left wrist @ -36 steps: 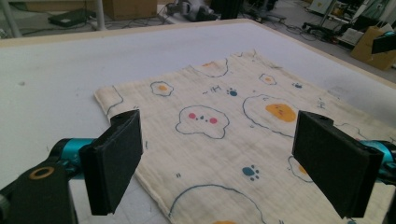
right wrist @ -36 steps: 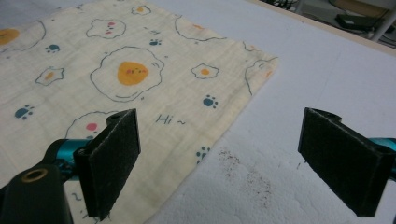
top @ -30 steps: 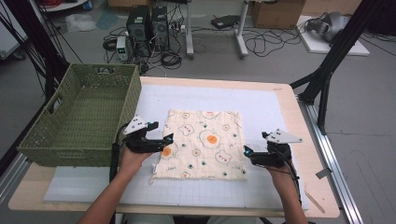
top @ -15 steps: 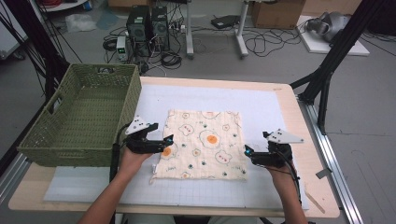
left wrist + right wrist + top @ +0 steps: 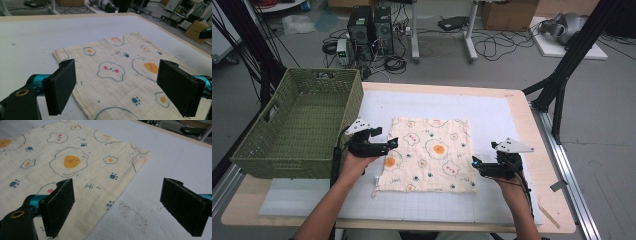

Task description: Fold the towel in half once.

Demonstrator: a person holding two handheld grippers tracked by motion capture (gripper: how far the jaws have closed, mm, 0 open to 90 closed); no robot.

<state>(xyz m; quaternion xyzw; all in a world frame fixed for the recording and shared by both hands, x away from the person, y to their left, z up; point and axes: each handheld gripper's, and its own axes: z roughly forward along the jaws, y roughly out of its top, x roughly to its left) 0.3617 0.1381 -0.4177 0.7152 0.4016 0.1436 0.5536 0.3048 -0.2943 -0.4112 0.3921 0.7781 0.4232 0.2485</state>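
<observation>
The printed cloth [image 5: 427,154] lies flat on the bench [image 5: 512,107], spread between the two grippers. The left gripper [image 5: 388,145] has its fingers [image 5: 61,88] spread wide over the cloth's near left edge, and the right gripper [image 5: 475,165] stands just as open, one finger above the cloth's right edge and the other over bare mat. Neither holds anything. The likely risk is a pinch that catches only the thin hem or nothing, since the fabric lies flush; uneven bites could also drag it into wrinkles.
</observation>
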